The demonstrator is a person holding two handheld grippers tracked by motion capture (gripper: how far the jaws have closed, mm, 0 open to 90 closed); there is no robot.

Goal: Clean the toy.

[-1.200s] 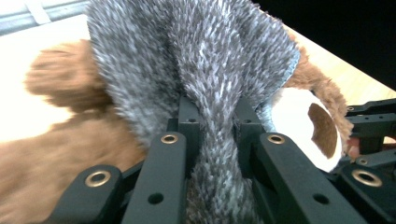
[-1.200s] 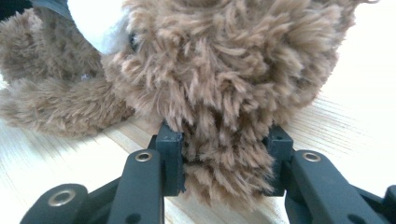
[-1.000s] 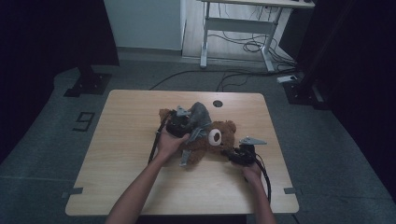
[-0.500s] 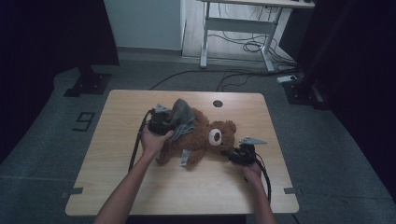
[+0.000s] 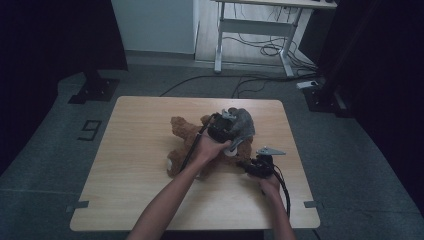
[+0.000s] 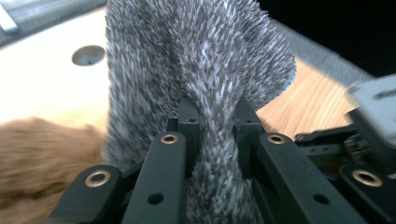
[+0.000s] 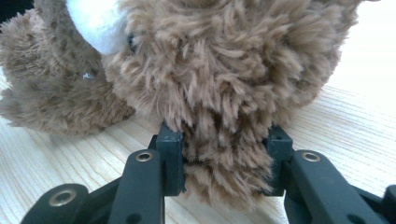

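Note:
A brown teddy bear [image 5: 182, 145] lies on the wooden table [image 5: 140, 115], its head toward the right. My left gripper [image 5: 223, 131] is shut on a grey fuzzy cloth [image 5: 243, 122] and holds it over the bear's head. In the left gripper view the cloth [image 6: 205, 65] bunches between the jaws of the left gripper [image 6: 215, 116]. My right gripper [image 5: 254, 167] is at the bear's head near the front right. In the right gripper view the right gripper [image 7: 224, 154] is shut on a tuft of the bear's fur [image 7: 219, 70], below its white muzzle [image 7: 95, 18].
A round hole [image 6: 88, 54] sits in the tabletop near its far edge. Behind the table on the floor are a desk frame [image 5: 260, 30], loose cables [image 5: 270, 50] and black stand bases [image 5: 92, 90]. A "9" marker [image 5: 90, 130] lies on the floor at left.
My left gripper swung left with the grey cloth, then back right, and now holds it over the bear's head. The right gripper has stayed put on the bear.

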